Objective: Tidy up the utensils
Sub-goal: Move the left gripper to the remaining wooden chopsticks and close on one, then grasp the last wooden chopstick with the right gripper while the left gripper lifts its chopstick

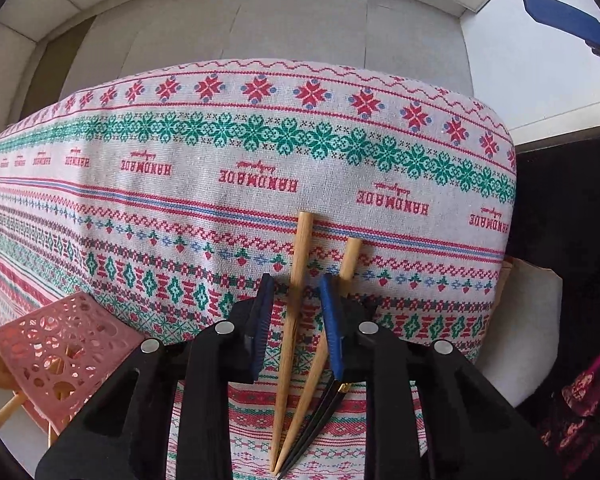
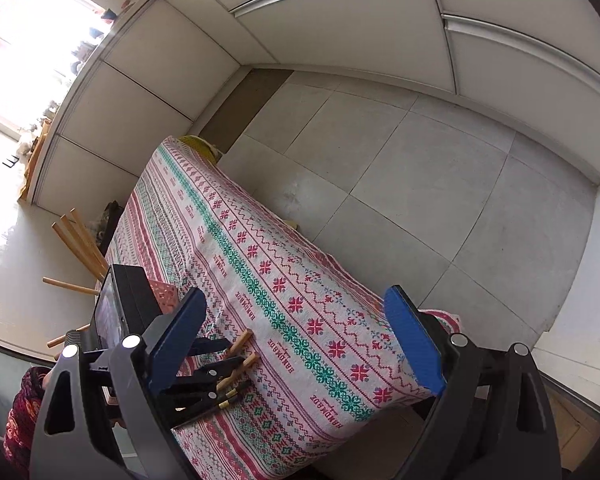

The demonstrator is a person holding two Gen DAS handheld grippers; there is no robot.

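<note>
Two wooden chopsticks lie on the patterned tablecloth (image 1: 180, 184). My left gripper (image 1: 296, 284) points straight down over them. The longer wooden chopstick (image 1: 300, 256) runs between its blue pads (image 1: 262, 320) with a gap on each side. The second wooden chopstick (image 1: 350, 258) passes under the right-hand pad. A pair of black chopsticks (image 1: 332, 398) with gold bands lies beside them. In the right wrist view the left gripper (image 2: 220, 364) sits low over the wooden chopsticks (image 2: 242, 340). My right gripper (image 2: 295, 292) hovers above the table, open, with nothing between its fingers.
A pink perforated basket (image 1: 60, 352) holding wooden utensils (image 2: 80, 240) stands at the table's near-left corner. The cloth's right edge (image 1: 508, 208) drops off close to the chopsticks. A patterned sleeve (image 1: 580, 404) shows at lower right. Grey tiled floor (image 2: 420, 160) surrounds the table.
</note>
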